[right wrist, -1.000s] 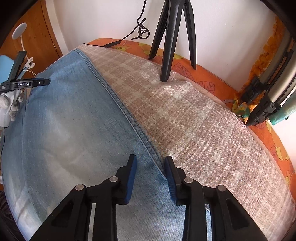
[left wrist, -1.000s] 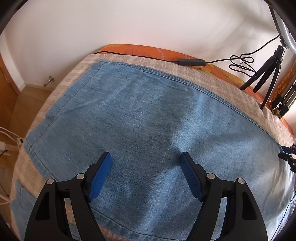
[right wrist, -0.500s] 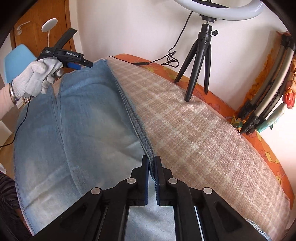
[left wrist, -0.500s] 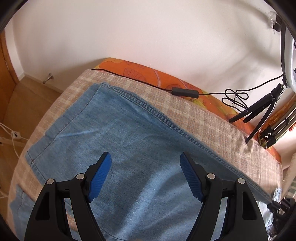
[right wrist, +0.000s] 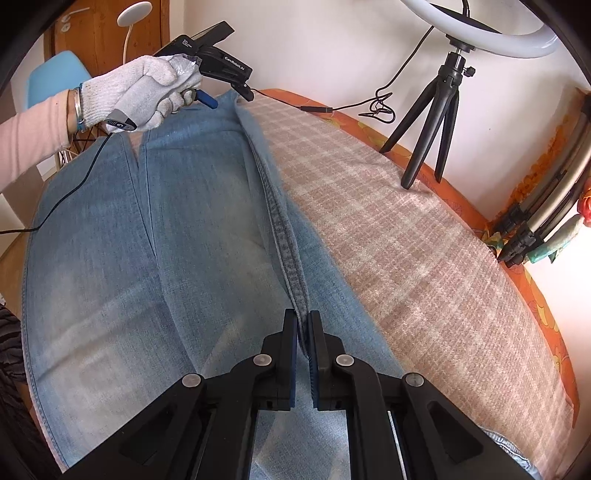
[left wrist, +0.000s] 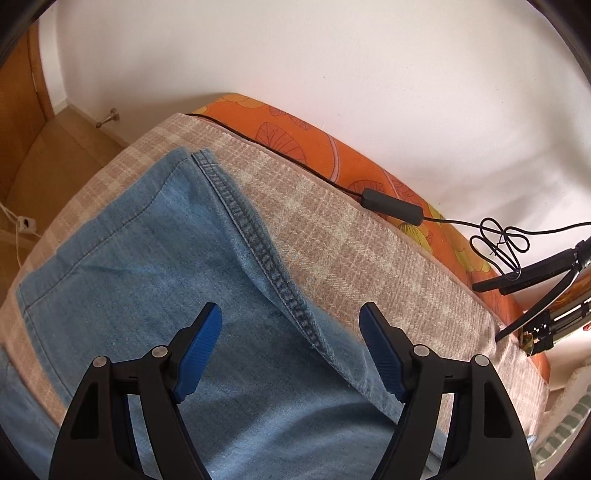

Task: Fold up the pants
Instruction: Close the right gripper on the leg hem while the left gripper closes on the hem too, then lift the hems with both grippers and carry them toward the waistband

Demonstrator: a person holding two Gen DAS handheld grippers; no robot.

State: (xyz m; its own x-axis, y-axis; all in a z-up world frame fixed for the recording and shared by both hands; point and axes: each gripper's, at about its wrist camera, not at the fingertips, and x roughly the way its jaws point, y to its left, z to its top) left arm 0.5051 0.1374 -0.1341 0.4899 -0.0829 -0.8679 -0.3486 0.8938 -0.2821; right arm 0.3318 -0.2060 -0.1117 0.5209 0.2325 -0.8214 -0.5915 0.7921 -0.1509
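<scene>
Pinching the pants seam, right tool hides its grip point.

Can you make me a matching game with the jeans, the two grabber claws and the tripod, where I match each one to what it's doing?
Things:
1. right gripper
2. left gripper
3. jeans
4. tripod

States:
A. spread over the checked blanket
B. wide open, holding nothing
C. standing near the wall at the blanket's far edge, with a ring light on top
D. shut on the thick side seam

Pairs: 1-D, 2-B, 3-A, 4-C
</scene>
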